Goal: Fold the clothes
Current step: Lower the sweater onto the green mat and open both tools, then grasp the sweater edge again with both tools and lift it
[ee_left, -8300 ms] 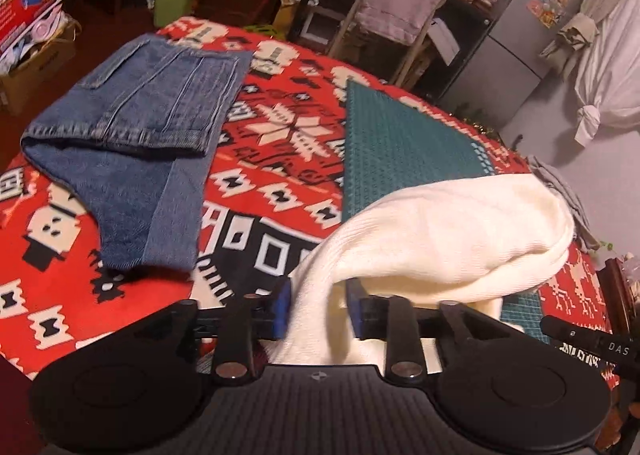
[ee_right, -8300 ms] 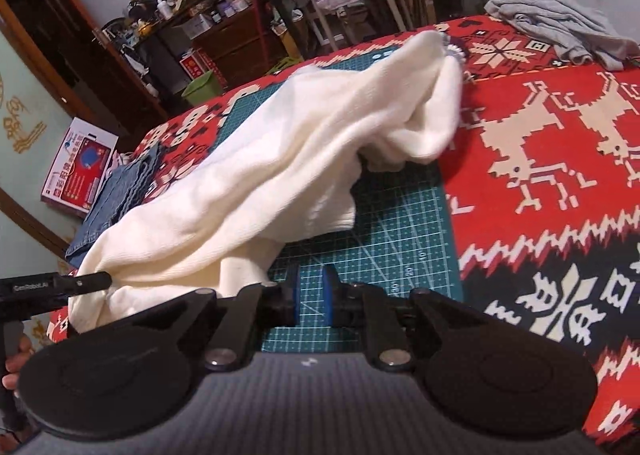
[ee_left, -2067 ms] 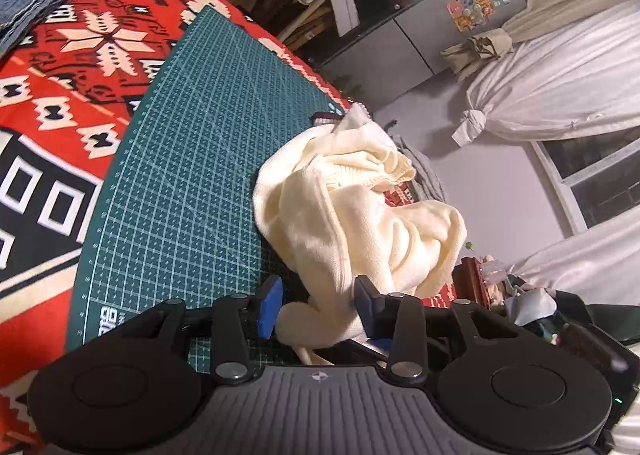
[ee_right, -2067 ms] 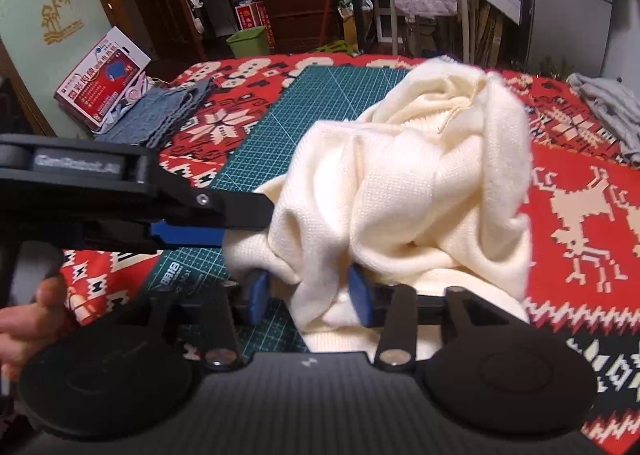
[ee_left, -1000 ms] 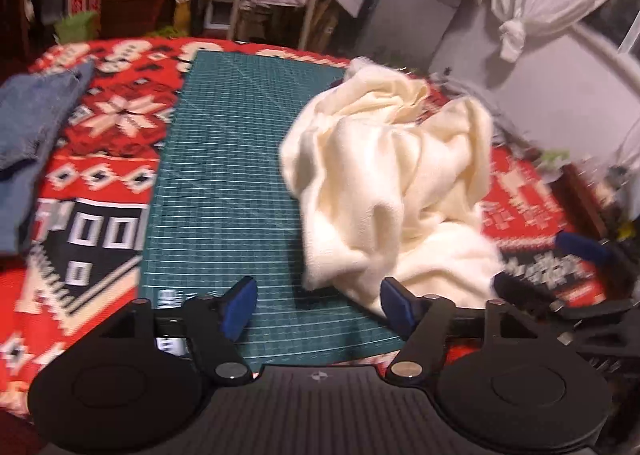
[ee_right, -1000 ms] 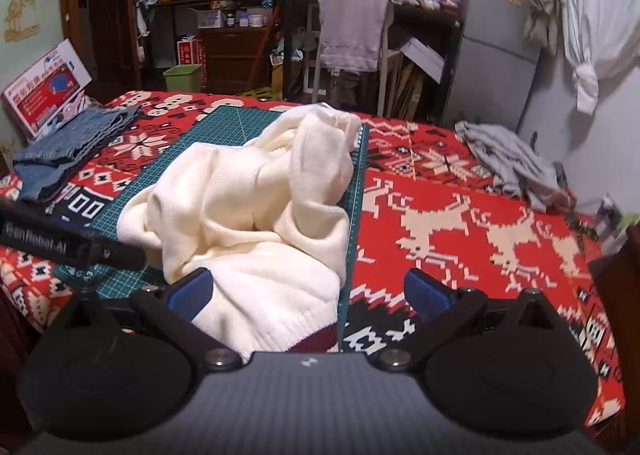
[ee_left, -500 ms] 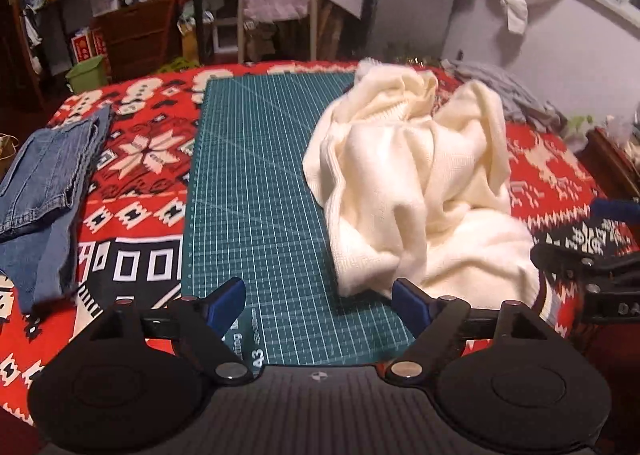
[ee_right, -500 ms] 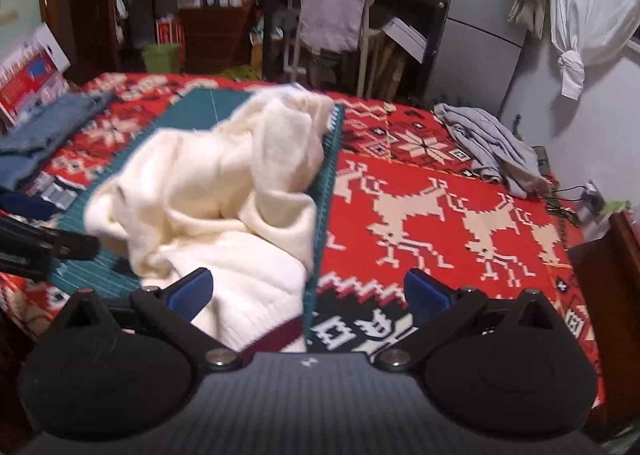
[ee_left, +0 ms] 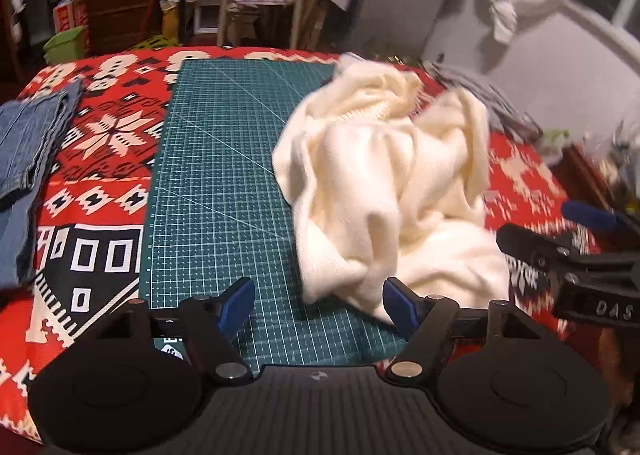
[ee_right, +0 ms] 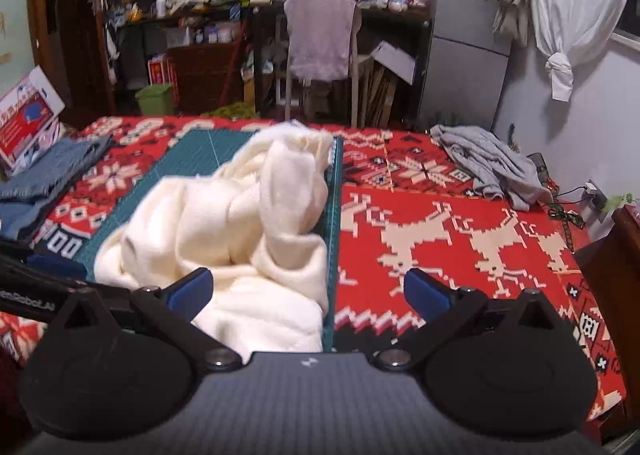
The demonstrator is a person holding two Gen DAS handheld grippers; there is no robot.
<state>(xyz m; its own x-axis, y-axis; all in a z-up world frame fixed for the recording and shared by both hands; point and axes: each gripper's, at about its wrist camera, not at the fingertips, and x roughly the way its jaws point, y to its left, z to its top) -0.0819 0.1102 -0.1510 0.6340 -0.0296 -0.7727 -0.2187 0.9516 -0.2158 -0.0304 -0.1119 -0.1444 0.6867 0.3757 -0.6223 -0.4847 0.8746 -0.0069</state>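
I have the cream sweater [ee_left: 384, 191] lying in a crumpled heap on the right half of the green cutting mat [ee_left: 224, 159], which sits on the red patterned table [ee_right: 448, 231]. Both tools are spread wide and hold nothing: the left tool [ee_left: 318, 305] hangs just before the heap's near edge, the right tool [ee_right: 306, 291] over its right side. The knit looks thick, soft and floppy, light enough but prone to sagging and bunching. I would pinch a hem or shoulder edge, though blur hides which fold is which.
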